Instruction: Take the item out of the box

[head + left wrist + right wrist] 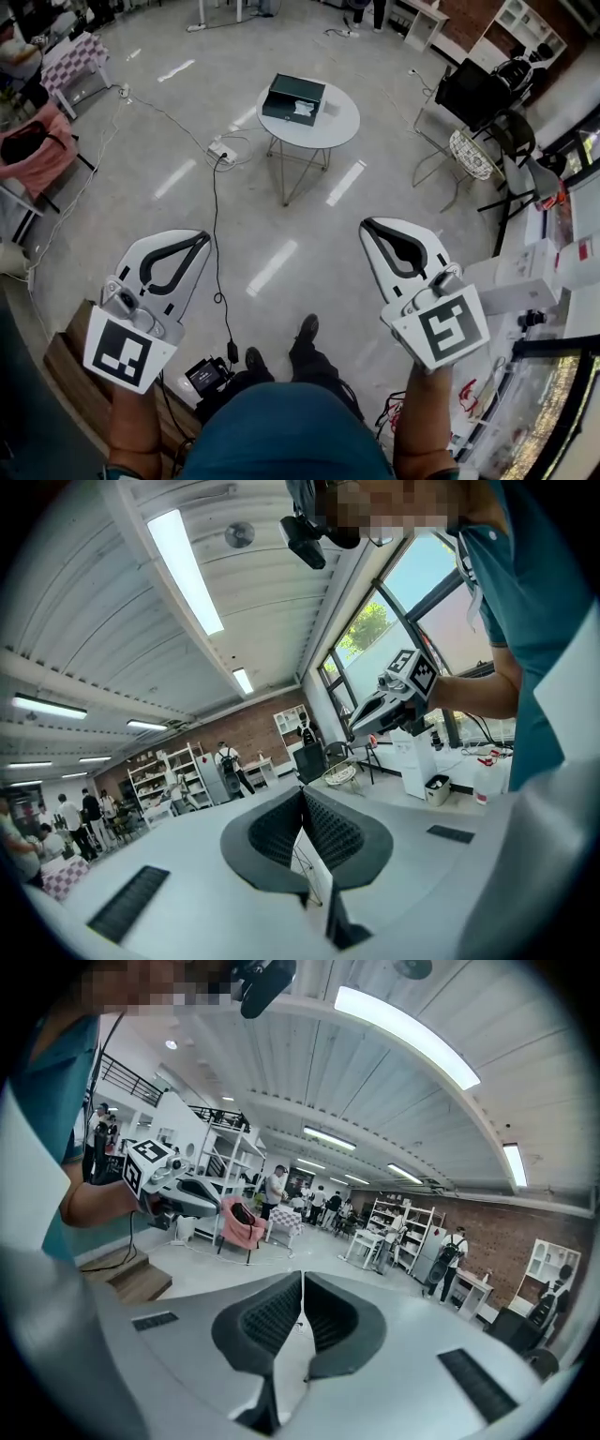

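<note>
A wide stretch of pale floor [141, 178] lay between the person and the round white table [342, 127], which stood far off near the middle of the room. Nothing stood on that stretch but a black cable [215, 234], running from a power strip [222, 152] by the table legs toward the person's shoes [305, 328]. A pink chair [33, 150] sat at the far left, a wire chair [473, 155] and a black chair [473, 89] to the right of the table, and a wooden step [70, 370] at the near left. The dark green box [293, 98] rested on the table, well apart from both tools; it was too small to tell whether it was open or what it held. The left hand-held gripper [204, 237] and the right hand-held gripper [367, 226] were held side by side, near the person. Each gripper view showed ribbed pads pressed together with nothing between them, which the head view could not show, and neither one took in the table. Only those views showed the brick wall [487, 1232], shelving [164, 780] and distant people [323, 1206].
</note>
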Demonstrator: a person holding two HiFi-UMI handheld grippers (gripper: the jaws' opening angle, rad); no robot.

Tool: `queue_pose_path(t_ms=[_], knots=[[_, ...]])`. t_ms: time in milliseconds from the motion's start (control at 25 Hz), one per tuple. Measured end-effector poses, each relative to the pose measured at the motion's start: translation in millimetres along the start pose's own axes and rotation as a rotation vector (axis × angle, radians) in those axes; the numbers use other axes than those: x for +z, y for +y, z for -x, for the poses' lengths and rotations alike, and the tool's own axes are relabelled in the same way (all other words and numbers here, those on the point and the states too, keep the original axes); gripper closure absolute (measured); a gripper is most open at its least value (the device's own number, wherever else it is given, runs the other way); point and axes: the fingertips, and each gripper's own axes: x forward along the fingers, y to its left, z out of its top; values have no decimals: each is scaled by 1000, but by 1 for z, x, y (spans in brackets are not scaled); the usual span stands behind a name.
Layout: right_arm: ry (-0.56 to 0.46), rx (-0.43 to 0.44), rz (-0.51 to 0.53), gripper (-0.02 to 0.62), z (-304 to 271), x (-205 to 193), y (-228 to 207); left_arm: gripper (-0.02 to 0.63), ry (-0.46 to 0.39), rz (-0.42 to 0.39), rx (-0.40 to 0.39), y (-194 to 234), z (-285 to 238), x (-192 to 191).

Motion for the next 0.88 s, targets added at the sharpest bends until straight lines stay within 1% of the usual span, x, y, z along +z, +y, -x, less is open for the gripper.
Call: queue_pose_path(t_ms=[120, 280, 480, 600, 720, 880], knots=[[-21, 32, 9, 555, -14, 0, -34, 588, 25, -15, 18, 9, -29, 8], [-29, 68, 15, 555, -28, -7, -76, 588, 40, 14, 56, 20, -69, 15], [-44, 100, 24, 555, -45, -22, -126, 588, 59, 6, 79, 28, -119, 18], [-54, 120, 20, 555, -48, -32, -155, 588, 74, 12, 98, 27, -148, 26], [-72, 133, 18, 555, -48, -40, -183, 588, 87, -8, 107, 26, -175, 36], [-89, 135, 14, 555, -40, -53, -216, 588, 88, 13, 128, 20, -210, 50]])
